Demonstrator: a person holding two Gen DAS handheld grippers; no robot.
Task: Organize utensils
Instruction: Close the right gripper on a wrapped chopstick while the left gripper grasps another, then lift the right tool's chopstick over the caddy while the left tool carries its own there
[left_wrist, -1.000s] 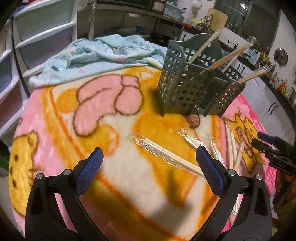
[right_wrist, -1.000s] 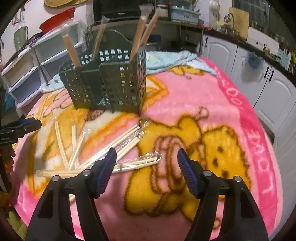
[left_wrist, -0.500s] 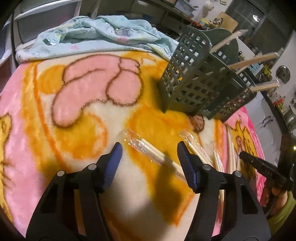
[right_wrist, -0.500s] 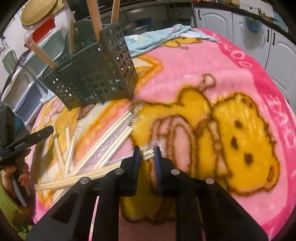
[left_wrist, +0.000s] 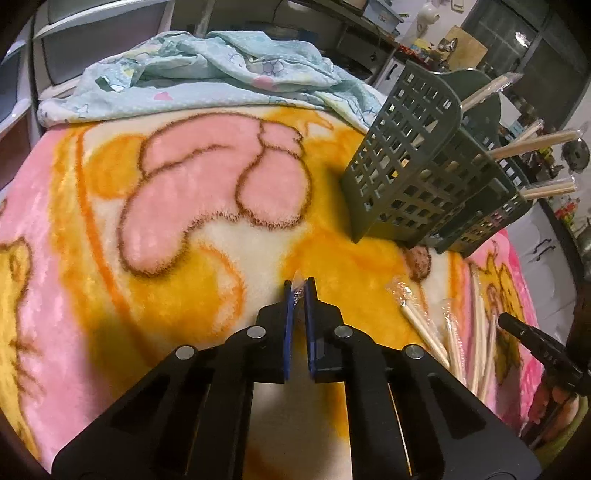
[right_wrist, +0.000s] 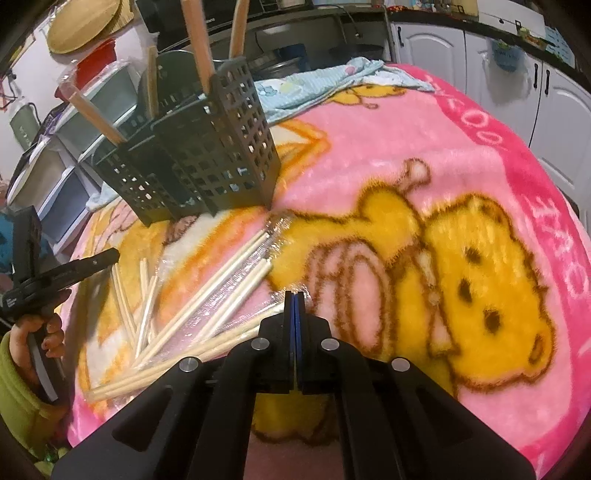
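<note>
Now pinching wrapped chopsticks: left gripper (left_wrist: 300, 286) on a wrapper tip (left_wrist: 297, 287), right gripper (right_wrist: 294, 300) pressed together on another wrapper's end, probably for lifting into the far basket (right_wrist: 207, 147).

The blanket (right_wrist: 480, 122) has pale letters along its pink border (seen upside down, too warped to read).

Pink/yellow cartoon-bear blanket (right_wrist: 369, 155), grey-green lattice caddy (left_wrist: 413, 162), pale blue cloth (left_wrist: 207, 74)
</note>
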